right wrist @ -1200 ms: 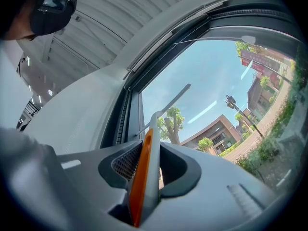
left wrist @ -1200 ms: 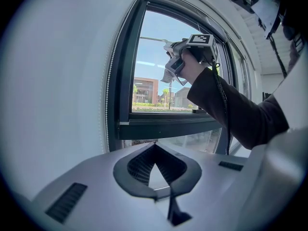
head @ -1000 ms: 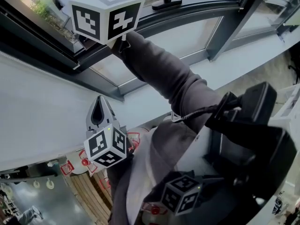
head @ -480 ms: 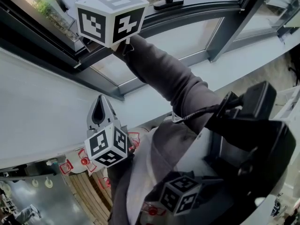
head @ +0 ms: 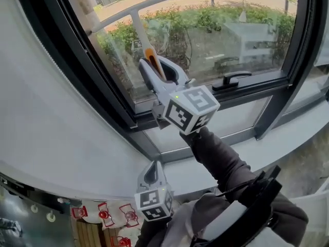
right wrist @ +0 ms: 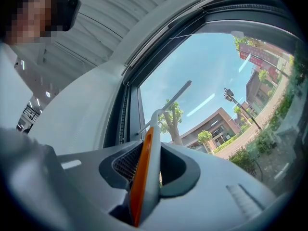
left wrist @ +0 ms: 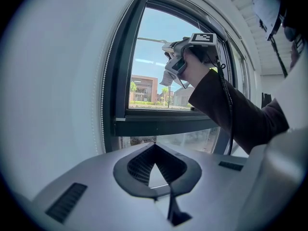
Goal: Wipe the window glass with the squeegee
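In the head view, the squeegee [head: 138, 27] stands against the window glass [head: 231, 35]. Its blade lies slantwise near the upper left corner, close to the dark window frame [head: 103, 102], with open glass to the right and below, down to the window handle [head: 231, 79]. The right gripper [head: 153, 60] holds the squeegee's shaft from below. The left gripper [head: 152, 171] hangs low by the white sill [head: 205, 171], well apart from the glass.

In the left gripper view, the left gripper [left wrist: 155, 144] has its fingertips pressed together with nothing between them. It faces the frame's bottom rail [left wrist: 159, 126], and the right gripper [left wrist: 174, 61] is high up on the pane.

In the right gripper view, the right gripper [right wrist: 153, 148] has just been closing. Its jaws now pinch the squeegee's [right wrist: 142, 177] orange-and-white shaft, and the blade lies beside the frame's side post [right wrist: 130, 114].
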Demonstrator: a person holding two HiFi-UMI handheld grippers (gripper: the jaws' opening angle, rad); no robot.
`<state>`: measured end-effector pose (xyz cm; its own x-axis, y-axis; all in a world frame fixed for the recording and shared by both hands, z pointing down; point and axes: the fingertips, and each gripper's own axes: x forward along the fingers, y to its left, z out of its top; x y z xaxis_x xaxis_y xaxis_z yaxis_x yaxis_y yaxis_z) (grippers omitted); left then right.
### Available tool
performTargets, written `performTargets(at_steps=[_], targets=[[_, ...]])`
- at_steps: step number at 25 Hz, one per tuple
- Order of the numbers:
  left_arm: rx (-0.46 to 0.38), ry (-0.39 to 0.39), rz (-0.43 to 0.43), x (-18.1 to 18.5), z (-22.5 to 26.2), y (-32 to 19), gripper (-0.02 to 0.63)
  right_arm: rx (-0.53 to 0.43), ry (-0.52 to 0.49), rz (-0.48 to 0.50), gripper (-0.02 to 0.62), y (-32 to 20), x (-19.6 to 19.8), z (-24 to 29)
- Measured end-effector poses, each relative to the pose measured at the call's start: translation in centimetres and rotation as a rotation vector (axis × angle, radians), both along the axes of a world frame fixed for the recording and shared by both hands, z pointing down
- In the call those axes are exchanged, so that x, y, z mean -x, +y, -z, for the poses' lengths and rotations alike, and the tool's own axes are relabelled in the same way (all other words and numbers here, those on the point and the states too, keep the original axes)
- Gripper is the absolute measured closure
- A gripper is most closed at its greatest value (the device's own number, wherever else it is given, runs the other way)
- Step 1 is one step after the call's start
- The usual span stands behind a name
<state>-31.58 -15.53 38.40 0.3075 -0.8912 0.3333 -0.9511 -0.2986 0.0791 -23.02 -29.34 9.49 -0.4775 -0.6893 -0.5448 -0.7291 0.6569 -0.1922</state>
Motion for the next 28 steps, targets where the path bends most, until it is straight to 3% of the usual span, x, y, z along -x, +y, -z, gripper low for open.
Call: performTargets(at_steps=[28], targets=[[0.005, 0.002, -0.013, -0.5, -0.3, 0.9, 0.606, 0.089, -0.027, 0.011, 0.508, 0.6, 0.2, -3.9]])
